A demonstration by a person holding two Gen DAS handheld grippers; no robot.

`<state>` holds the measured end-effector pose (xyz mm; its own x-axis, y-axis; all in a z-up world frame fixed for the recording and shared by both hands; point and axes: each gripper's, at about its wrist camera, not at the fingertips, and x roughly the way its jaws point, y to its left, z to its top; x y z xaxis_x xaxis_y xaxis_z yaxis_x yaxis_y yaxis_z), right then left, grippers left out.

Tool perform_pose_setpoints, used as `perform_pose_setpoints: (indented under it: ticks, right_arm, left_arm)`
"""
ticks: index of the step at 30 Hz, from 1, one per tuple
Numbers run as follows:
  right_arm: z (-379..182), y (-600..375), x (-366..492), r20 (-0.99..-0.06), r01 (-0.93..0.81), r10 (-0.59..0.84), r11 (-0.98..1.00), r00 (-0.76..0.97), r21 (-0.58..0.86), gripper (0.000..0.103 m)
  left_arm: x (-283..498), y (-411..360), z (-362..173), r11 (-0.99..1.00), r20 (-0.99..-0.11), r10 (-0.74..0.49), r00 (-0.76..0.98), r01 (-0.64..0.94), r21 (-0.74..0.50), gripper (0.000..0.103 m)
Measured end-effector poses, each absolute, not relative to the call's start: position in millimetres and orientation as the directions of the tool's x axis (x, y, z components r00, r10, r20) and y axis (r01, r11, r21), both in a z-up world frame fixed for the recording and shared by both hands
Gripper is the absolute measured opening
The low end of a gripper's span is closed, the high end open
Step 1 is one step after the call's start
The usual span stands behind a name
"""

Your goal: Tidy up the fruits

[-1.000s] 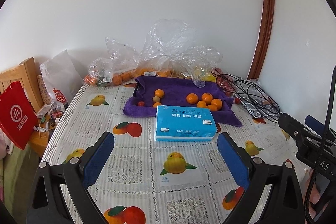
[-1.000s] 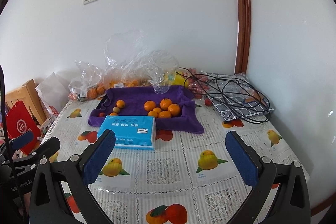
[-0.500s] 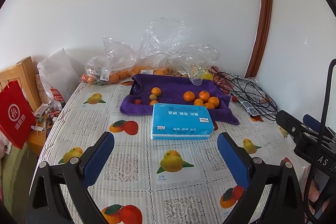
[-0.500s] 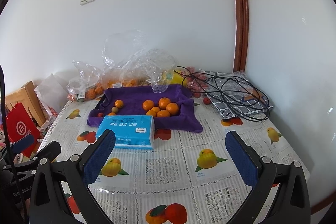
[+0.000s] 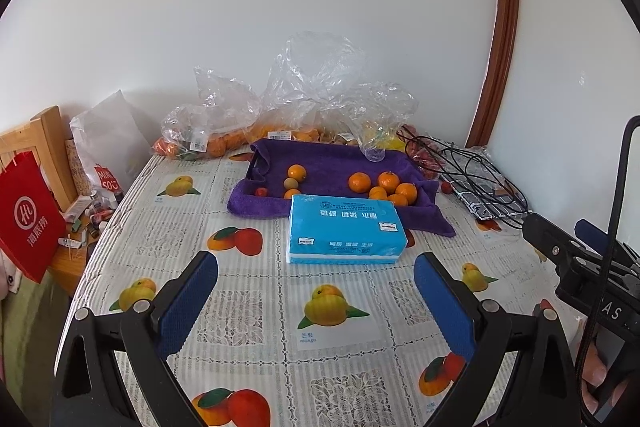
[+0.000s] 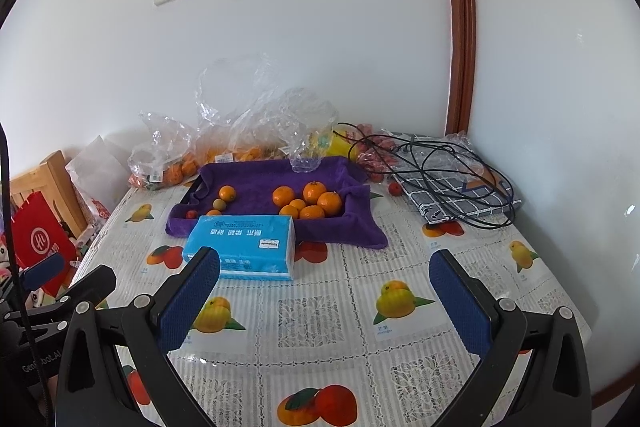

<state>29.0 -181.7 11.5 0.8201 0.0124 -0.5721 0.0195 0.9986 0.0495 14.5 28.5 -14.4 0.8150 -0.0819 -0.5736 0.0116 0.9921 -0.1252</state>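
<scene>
A purple cloth-lined tray (image 5: 332, 163) (image 6: 260, 175) at the table's far side holds several oranges (image 5: 359, 182) (image 6: 314, 192), a lone orange (image 5: 297, 172) (image 6: 227, 193), a small green-brown fruit (image 5: 289, 183) (image 6: 219, 204) and a small red fruit (image 5: 261, 191) (image 6: 191, 214). My left gripper (image 5: 316, 291) is open and empty, well short of the tray. My right gripper (image 6: 325, 291) is open and empty, also at the near side.
A blue tissue pack (image 5: 343, 229) (image 6: 242, 247) lies just in front of the tray. Clear plastic bags of fruit (image 5: 224, 131) (image 6: 168, 163) line the wall. Black cables on a checked cloth (image 6: 452, 179) sit at the right. A red bag (image 5: 28, 211) hangs at the left.
Both grippers have drawn back and risen slightly; the tray and tissue pack sit a little higher and smaller in view. Both stay open.
</scene>
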Motion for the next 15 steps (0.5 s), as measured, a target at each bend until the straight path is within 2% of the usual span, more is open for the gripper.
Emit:
perform_pose_setpoints:
  ticks: [15]
  right_arm:
    - [12.7,-184.7,27.3,-0.569,0.019,0.018,0.998,0.822,0.059,0.103]
  left_arm:
    - [12.7,25.9,-15.5,0.991,-0.571,-0.092,0.816,0.021,-0.129,0.099]
